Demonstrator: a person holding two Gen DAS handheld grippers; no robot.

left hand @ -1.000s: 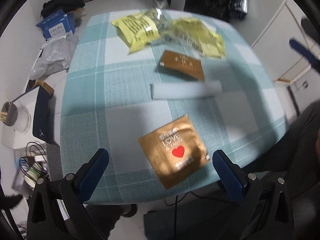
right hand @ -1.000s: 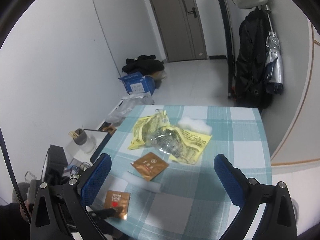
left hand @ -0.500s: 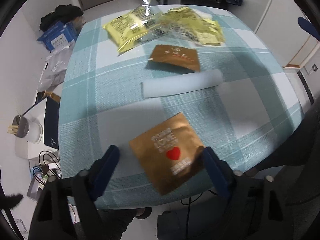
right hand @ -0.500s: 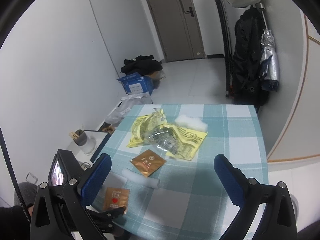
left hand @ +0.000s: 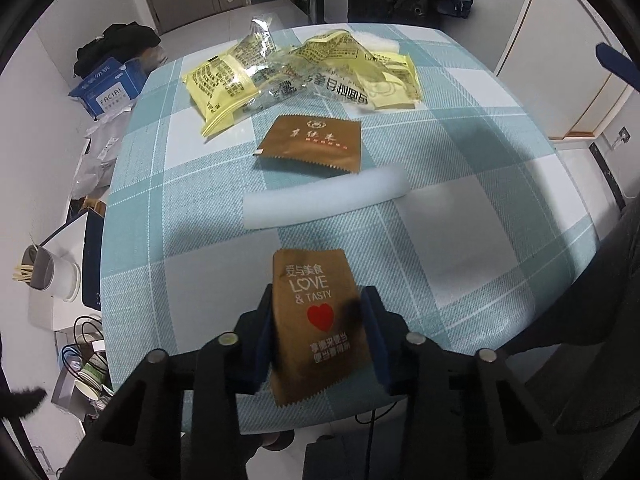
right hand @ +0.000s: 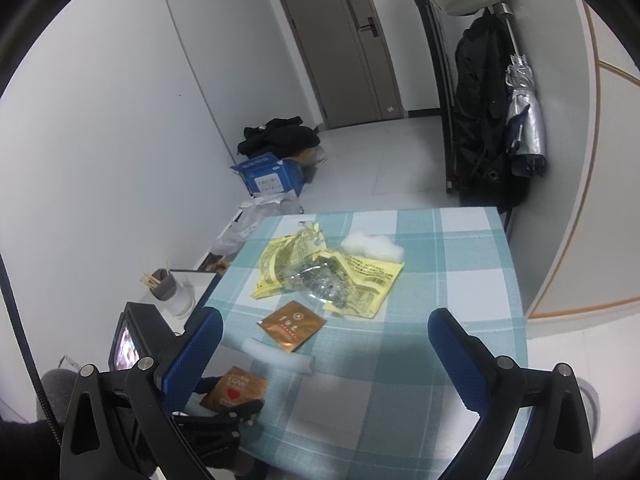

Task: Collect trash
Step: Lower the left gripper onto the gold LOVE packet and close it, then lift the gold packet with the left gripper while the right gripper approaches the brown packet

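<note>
A brown packet with a red heart (left hand: 316,312) lies at the near edge of the teal checked table (left hand: 460,208). My left gripper (left hand: 319,320) points steeply down with its jaws closing on the packet. The blue pads (left hand: 266,320) press on the packet's sides and it buckles between them. The right wrist view shows the same packet (right hand: 236,392) in the left gripper (right hand: 224,404). My right gripper (right hand: 326,316) hangs open above the table, holding nothing. Further back lie a second brown packet (left hand: 312,142), a white foam strip (left hand: 324,200), yellow wrappers (left hand: 224,84) and a white cotton wad (right hand: 372,246).
Left of the table, low down, stand a cup with sticks (left hand: 44,276) and a blue tissue box (left hand: 106,90). A dark coat and a silver umbrella hang on a rack (right hand: 484,120) at the far right. A person's dark trouser leg (left hand: 600,320) borders the table's right edge.
The left jaws have come in from wide apart onto the heart packet. The packet has turned and buckled between them. The right gripper has hardly moved.
</note>
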